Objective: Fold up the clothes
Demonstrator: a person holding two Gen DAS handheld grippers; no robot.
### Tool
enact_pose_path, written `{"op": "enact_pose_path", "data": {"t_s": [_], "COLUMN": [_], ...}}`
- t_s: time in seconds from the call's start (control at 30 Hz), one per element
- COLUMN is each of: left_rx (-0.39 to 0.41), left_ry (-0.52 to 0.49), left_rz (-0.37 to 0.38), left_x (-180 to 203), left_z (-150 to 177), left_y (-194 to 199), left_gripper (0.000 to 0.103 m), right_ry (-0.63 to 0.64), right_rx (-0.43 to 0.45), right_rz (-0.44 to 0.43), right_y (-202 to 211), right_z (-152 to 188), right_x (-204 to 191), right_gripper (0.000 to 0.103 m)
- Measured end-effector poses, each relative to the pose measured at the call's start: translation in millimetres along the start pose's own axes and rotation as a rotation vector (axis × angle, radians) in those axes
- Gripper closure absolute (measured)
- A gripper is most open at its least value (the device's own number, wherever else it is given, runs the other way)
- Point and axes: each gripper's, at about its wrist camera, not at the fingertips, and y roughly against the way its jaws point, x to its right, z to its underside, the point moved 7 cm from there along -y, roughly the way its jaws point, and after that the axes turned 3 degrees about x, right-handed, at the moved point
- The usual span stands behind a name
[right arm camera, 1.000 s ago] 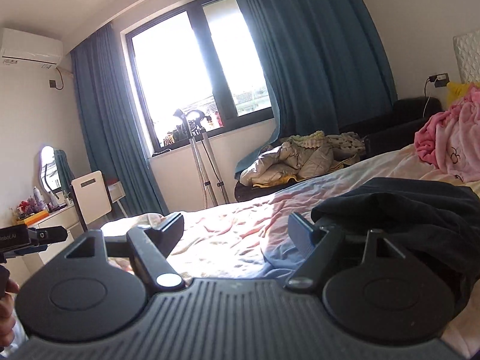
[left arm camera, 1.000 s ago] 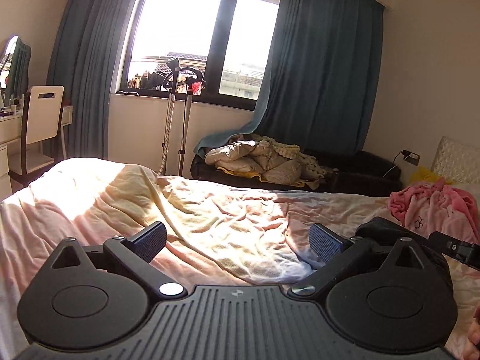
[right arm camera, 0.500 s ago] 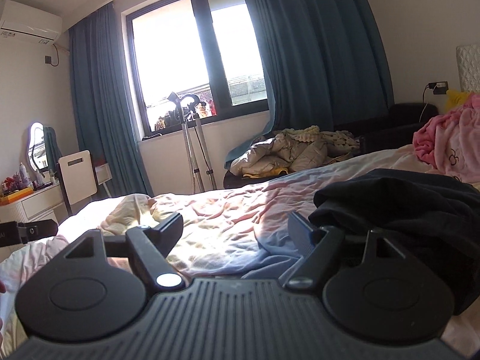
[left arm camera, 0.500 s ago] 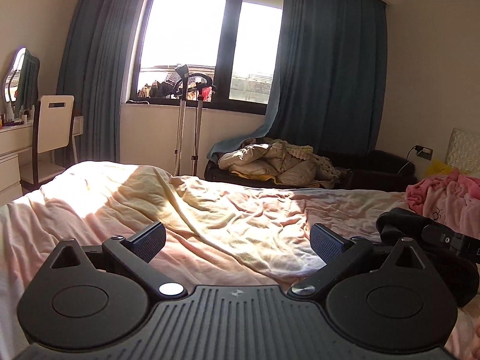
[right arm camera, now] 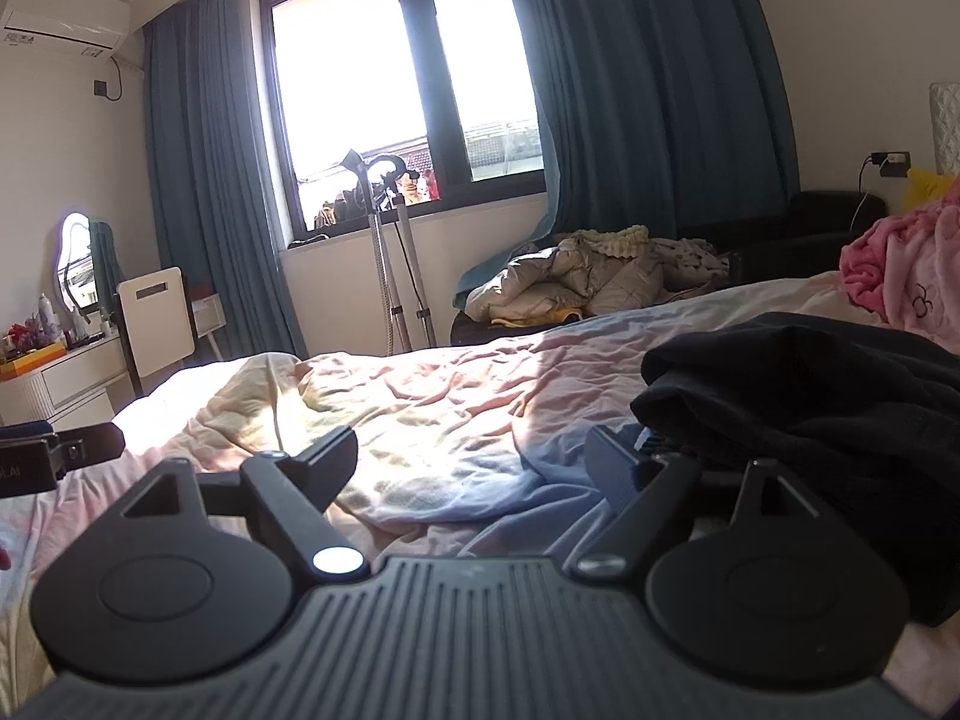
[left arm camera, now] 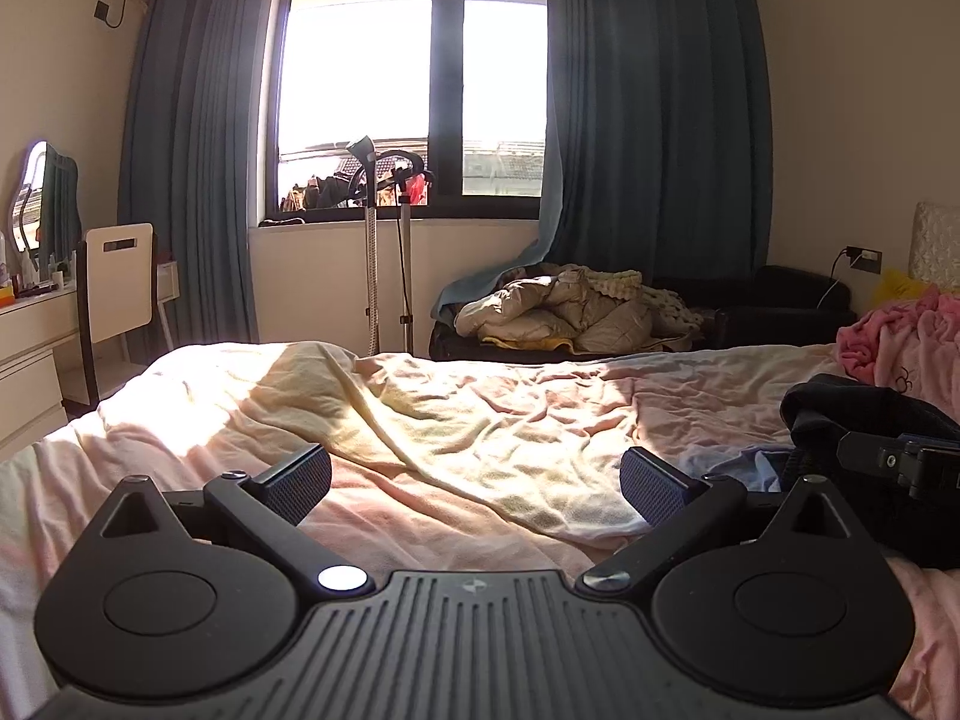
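Note:
A crumpled black garment [right arm camera: 810, 396] lies on the pink and yellow bed sheet [right arm camera: 432, 408]; the left wrist view has it at the right [left arm camera: 864, 414]. My right gripper [right arm camera: 471, 456] hovers low over the sheet. Its jaws are opening with nothing between them, and its right finger [right arm camera: 612, 462] is at the garment's left edge. Pale blue fabric [right arm camera: 540, 474] shows just in front of it. My left gripper [left arm camera: 477, 477] is open and empty over the sheet [left arm camera: 480, 408], left of the right gripper's body [left arm camera: 900, 459]. A pink clothes pile [right arm camera: 900, 264] sits behind the black garment.
Beyond the bed a dark sofa carries bundled beige quilts [left arm camera: 564, 312]. A garment steamer stand [left arm camera: 384, 252] rises before the window. A white chair [left arm camera: 117, 282] and a dresser [left arm camera: 24, 354] stand at the left. Blue curtains hang on both sides.
The left wrist view has rolled level with little travel. My right gripper has sunk toward the sheet and come closer to the black garment, its jaws a little wider.

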Motion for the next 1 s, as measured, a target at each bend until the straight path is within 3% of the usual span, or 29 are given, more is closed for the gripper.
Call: {"op": "enact_pose_path", "data": {"t_s": [0.77, 1.0], "left_rx": [-0.012, 0.003], "left_ry": [-0.010, -0.026], "left_rz": [-0.009, -0.043], "left_x": [4.6, 5.4], "left_z": [0.6, 0.6], "left_y": [3.3, 3.8], "left_gripper": [0.000, 0.000], "right_ry": [0.053, 0.060], "right_rx": [0.007, 0.026], "right_rz": [0.000, 0.011], "right_y": [0.7, -0.7], "right_z": [-0.6, -1.9], "right_x": [-6.3, -4.6], "right_gripper": [0.017, 0.000]}}
